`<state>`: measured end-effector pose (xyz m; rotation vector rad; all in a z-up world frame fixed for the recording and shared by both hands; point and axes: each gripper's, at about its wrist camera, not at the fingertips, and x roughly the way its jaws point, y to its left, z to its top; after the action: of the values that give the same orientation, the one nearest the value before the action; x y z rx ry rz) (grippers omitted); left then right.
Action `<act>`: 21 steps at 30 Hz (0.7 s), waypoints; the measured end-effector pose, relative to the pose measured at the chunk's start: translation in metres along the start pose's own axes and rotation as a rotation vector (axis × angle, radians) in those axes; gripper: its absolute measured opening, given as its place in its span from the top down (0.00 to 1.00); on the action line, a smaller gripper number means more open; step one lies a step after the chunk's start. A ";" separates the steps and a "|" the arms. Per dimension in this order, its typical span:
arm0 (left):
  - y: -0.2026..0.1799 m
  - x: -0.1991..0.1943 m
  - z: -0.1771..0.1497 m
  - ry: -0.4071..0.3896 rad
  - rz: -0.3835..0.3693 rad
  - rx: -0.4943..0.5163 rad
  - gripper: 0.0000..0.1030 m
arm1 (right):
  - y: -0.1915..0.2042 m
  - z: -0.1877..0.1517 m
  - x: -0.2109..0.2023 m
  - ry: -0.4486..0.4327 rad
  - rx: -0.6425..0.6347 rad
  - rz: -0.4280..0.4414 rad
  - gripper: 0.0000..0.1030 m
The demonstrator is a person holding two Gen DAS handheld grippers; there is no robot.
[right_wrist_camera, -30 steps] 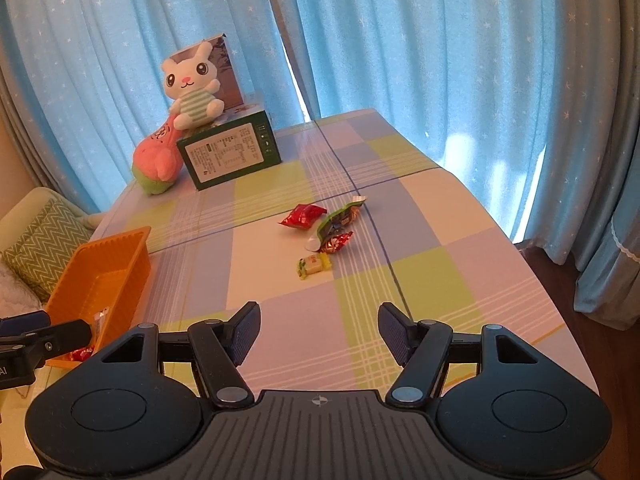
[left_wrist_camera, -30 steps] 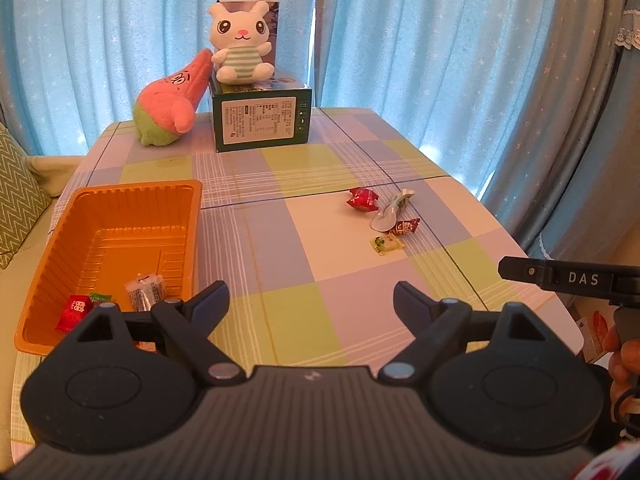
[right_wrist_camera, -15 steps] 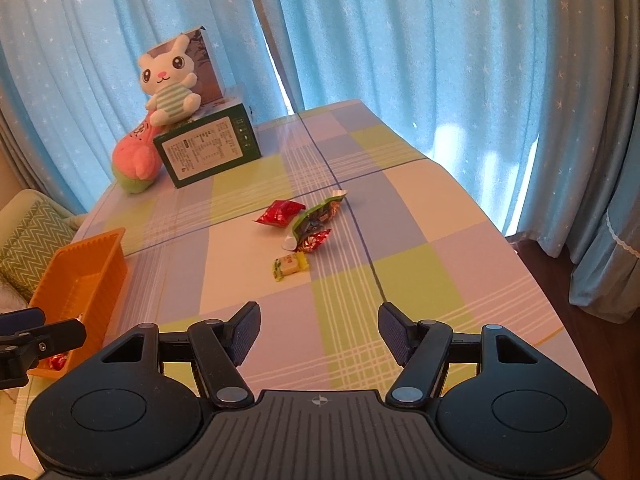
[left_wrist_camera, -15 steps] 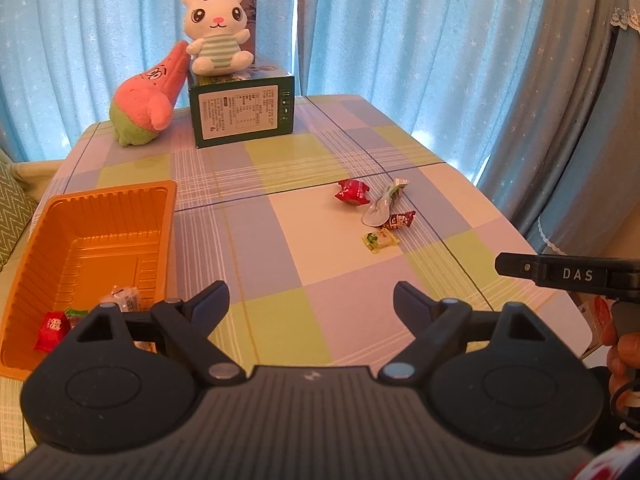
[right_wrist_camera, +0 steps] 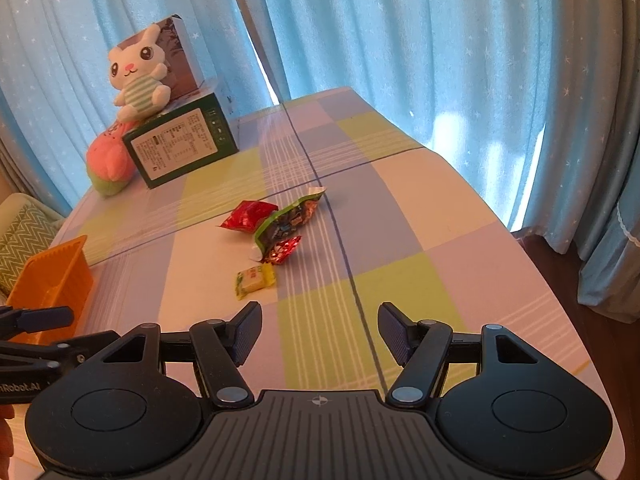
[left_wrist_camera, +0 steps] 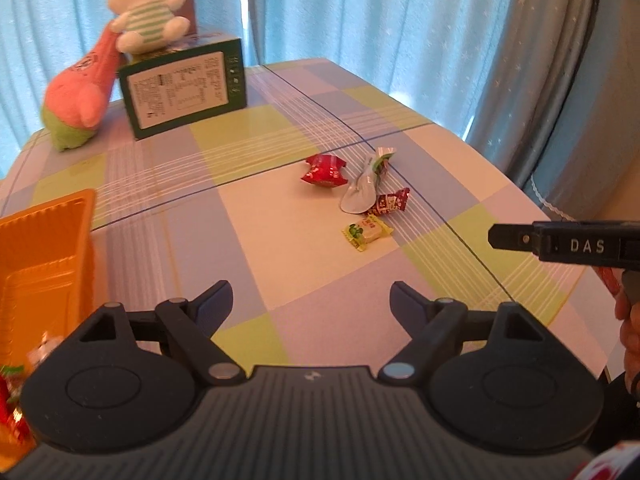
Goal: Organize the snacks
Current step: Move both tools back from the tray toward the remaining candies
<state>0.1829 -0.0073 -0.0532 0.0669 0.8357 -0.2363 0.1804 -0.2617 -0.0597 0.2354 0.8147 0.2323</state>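
Note:
Loose snacks lie mid-table: a red packet, a long green-edged wrapper, a small red candy and a yellow-green candy. The orange tray at the left holds a few wrapped snacks. My left gripper hovers over the table short of the pile, its jaws closing with nothing between them. Just in front of the yellow-green candy, my right gripper stands open and empty.
A green box stands at the table's far end with a white bunny plush on it and a pink plush leaning beside it. Blue curtains hang behind. The table edge drops off at the right.
Both grippers have moved forward and down toward the snack pile, which now looks larger. The tray has slid toward the left edge of both views.

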 end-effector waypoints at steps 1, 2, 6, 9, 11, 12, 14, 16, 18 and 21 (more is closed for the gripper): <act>-0.001 0.009 0.002 0.006 -0.007 0.008 0.20 | -0.002 0.002 0.005 0.000 0.004 0.004 0.37; -0.001 0.017 0.004 0.011 -0.014 0.013 0.20 | -0.003 0.004 0.009 -0.002 0.004 0.006 0.37; -0.005 0.045 0.011 0.022 -0.050 0.030 0.25 | -0.004 0.010 0.028 -0.010 -0.020 0.010 0.37; -0.007 0.061 0.016 0.019 -0.073 0.044 0.28 | -0.004 0.012 0.043 -0.005 -0.043 0.010 0.45; -0.008 0.070 0.018 0.015 -0.088 0.050 0.28 | -0.006 0.013 0.052 0.002 -0.046 0.015 0.50; -0.008 0.074 0.019 0.013 -0.095 0.055 0.28 | -0.007 0.013 0.056 0.004 -0.047 0.018 0.50; -0.009 0.083 0.021 0.009 -0.113 0.071 0.29 | -0.008 0.013 0.062 0.009 -0.048 0.018 0.50; -0.011 0.091 0.024 0.006 -0.124 0.097 0.32 | -0.011 0.013 0.066 0.013 -0.048 0.016 0.50; -0.014 0.098 0.025 -0.002 -0.129 0.123 0.36 | -0.013 0.012 0.069 0.018 -0.045 0.008 0.50; -0.020 0.111 0.028 -0.008 -0.138 0.157 0.43 | -0.019 0.012 0.073 0.028 -0.031 -0.005 0.50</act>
<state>0.2704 -0.0506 -0.1155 0.1553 0.8140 -0.4319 0.2395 -0.2596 -0.1078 0.2008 0.8387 0.2439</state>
